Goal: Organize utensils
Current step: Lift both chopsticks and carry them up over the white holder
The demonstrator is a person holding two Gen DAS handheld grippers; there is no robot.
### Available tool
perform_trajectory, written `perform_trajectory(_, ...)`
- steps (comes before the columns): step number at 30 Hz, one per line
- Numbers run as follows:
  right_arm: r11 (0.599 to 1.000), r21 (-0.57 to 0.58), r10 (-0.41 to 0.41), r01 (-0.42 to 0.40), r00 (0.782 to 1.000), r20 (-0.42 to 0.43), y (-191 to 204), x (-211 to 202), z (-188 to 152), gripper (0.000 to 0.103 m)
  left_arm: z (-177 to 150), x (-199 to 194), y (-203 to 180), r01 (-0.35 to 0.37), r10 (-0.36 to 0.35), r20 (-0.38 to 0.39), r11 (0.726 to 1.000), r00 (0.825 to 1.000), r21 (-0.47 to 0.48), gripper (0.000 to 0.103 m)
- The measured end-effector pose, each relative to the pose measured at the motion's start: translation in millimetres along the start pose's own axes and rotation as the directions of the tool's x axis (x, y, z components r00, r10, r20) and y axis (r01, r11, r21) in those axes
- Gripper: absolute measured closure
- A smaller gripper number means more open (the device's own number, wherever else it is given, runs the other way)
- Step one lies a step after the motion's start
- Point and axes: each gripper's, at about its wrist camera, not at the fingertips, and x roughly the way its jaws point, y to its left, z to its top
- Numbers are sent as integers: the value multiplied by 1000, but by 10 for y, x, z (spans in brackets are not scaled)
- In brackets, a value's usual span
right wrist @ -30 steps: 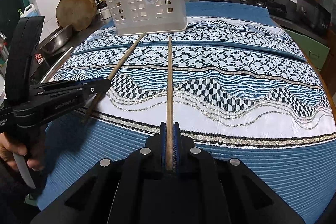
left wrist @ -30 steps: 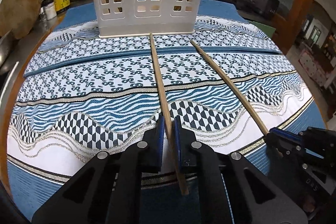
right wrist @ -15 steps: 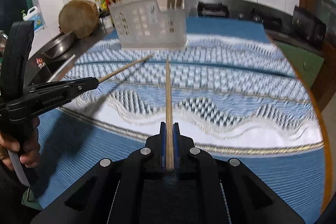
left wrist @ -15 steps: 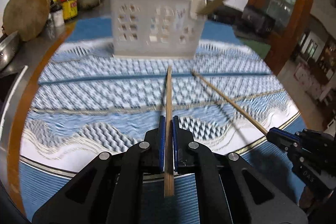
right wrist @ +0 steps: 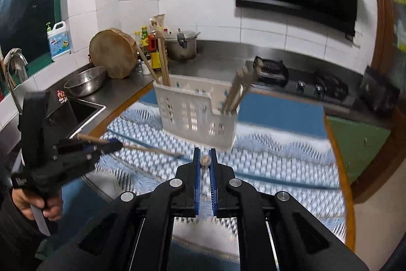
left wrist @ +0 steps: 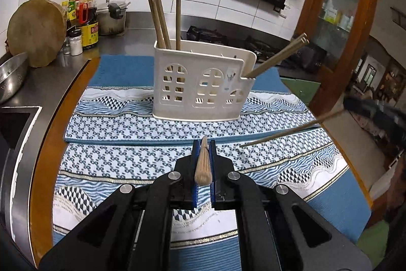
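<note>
My left gripper is shut on a wooden chopstick, seen almost end-on and lifted off the cloth. My right gripper is shut on a second chopstick, also end-on. The white plastic utensil holder stands ahead on the cloth. Three chopsticks stick up from its left compartment and a pair leans out of its right one. In the left wrist view the right gripper is blurred at the right edge, its chopstick pointing left. In the right wrist view the left gripper is at the left, held by a hand.
A blue and white patterned cloth covers the round wooden table. To the left lie a steel counter with a sink, a metal bowl, a round chopping block and bottles. A stove is behind, a wooden cabinet at right.
Both grippers have risen from the cloth with their chopsticks. The sticks, which lay flat pointing at the holder, are now off the cloth and seen end-on. The holder looks lower and farther.
</note>
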Motion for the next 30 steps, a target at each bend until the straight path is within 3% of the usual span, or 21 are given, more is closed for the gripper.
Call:
perform_trajectory(9, 999, -45, 23, -22, 999, 30, -46, -88, 861, 96, 311, -27, -14, 35, -36, 16, 999, 999, 35, 98)
perform_trajectory(16, 999, -43, 8, -6, 999, 53, -207, -226, 1286, 96, 485, -65, 5, 45, -46, 29, 998, 999, 42, 98)
perform_trajectory(21, 1000, -3, 20, -19, 998, 63, -316, -219, 1437, 96, 639, -169, -18, 48, -51, 62, 997, 997, 54, 98)
perform_trajectory(24, 999, -23, -26, 27, 997, 72, -304, -156, 1487, 96, 783, -243, -43, 48, -53, 87, 997, 995, 61, 98)
perform_trajectory(30, 999, -26, -22, 22, 1000, 3, -290, 204, 1479, 96, 1209, -475, -194, 23, -41, 187, 995, 981, 100, 98)
